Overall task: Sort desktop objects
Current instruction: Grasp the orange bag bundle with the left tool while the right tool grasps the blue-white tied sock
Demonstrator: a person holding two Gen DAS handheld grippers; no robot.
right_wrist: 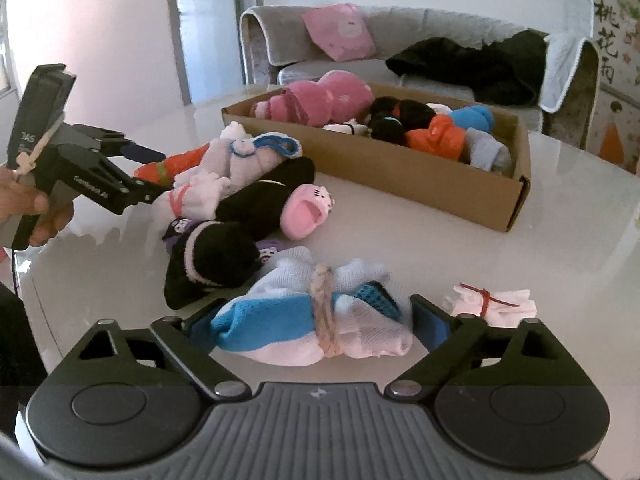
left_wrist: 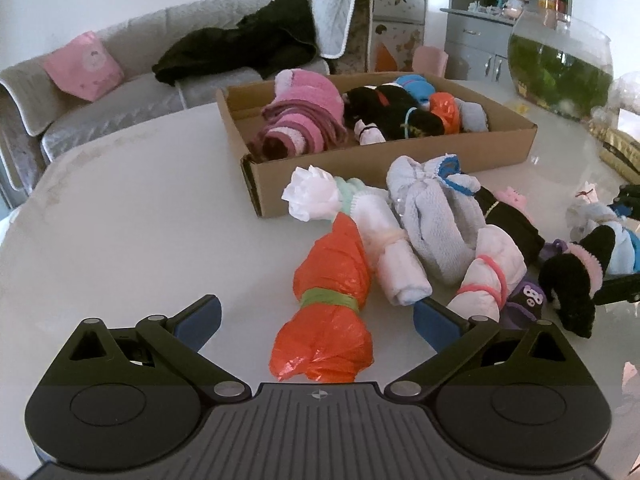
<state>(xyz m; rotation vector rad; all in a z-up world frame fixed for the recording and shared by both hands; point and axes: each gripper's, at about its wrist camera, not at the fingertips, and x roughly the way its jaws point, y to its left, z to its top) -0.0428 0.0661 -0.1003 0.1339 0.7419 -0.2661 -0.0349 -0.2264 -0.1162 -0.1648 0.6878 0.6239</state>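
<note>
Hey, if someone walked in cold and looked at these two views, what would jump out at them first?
Probably the bright orange bundle lying on the white table, right between the left gripper's open fingers. Next, the cardboard box behind it, already filled with rolled pink, black and blue bundles. In the right view, a blue-and-pink sock bundle sits between the right gripper's fingers.

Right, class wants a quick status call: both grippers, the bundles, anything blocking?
Left gripper open around orange bag bundle. Right gripper open, straddling blue-and-pink sock bundle, no squeeze seen. Cardboard box half filled. Loose bundles crowd both targets.
</note>
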